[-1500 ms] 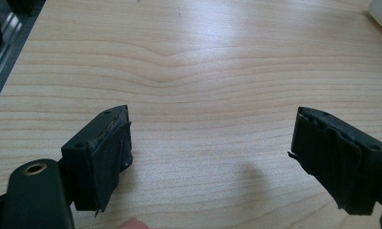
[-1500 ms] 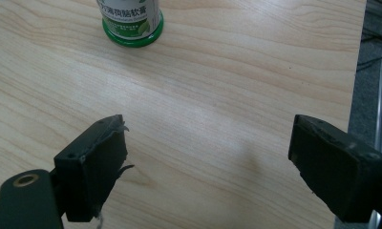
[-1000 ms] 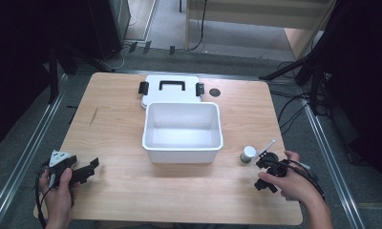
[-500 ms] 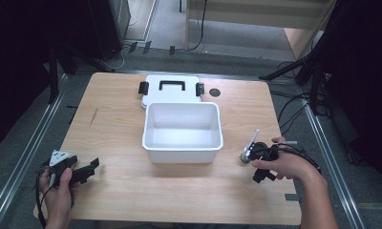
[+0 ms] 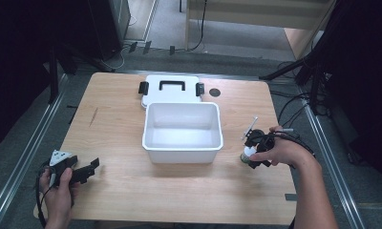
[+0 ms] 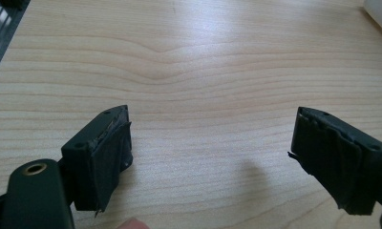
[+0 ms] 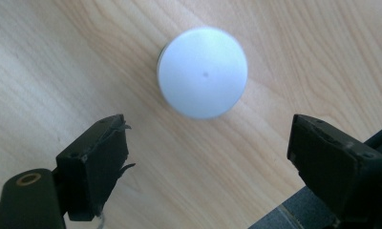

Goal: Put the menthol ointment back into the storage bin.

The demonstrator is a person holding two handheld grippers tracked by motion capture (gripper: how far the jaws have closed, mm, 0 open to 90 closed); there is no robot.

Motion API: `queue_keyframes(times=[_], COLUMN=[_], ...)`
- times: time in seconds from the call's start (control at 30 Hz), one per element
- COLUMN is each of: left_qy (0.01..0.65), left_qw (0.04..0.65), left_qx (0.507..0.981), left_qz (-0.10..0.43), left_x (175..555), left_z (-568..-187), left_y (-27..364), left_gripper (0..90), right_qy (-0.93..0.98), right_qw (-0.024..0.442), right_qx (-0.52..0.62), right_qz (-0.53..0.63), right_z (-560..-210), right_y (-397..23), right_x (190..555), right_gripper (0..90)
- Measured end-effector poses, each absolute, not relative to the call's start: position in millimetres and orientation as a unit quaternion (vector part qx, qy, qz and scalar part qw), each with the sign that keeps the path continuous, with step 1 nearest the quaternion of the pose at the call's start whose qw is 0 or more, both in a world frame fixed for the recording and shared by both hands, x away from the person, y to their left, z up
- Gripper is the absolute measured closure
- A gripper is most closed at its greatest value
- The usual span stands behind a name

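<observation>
A white bin point(image 5: 183, 149) sits mid-table point(image 5: 117, 119), touching a white lid point(image 5: 170, 93) with black handle behind it.

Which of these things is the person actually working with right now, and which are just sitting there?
In use, probably:
- right gripper, open above the white-capped jar
- white bin, likely its destination

Lying about:
- bin lid
- left gripper, open over bare table
- black disc

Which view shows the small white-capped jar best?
Right gripper view: the jar sits large, seen from above, white cap fully exposed beyond the open right claw. In the high view it is small and partly hidden behind the right claw. The left gripper view looks at bare tabletop.
</observation>
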State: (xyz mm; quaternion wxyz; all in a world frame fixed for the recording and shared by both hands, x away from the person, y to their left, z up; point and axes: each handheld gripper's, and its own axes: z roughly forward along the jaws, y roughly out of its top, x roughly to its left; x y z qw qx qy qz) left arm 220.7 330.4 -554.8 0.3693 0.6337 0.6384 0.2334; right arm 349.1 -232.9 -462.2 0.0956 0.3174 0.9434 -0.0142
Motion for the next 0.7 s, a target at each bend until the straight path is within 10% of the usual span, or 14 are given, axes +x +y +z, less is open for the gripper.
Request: queue_keyframes(times=[0.47,0.7], left_qy=[0.639,0.638], left_qw=[0.371,0.371], left_qx=[0.634,0.635], left_qz=[0.23,0.229], left_x=[221,222], left_z=[-555,-555], left_y=[331,330], left_gripper=[14.4,14.4], right_qy=[0.954,0.947], right_qw=[0.073,0.054], right_qx=[0.291,0.317], right_qz=[-0.016,-0.014], right_z=[-471,-479], right_y=[-218,-215], right_x=[363,369], right_gripper=[15.2,34.8])
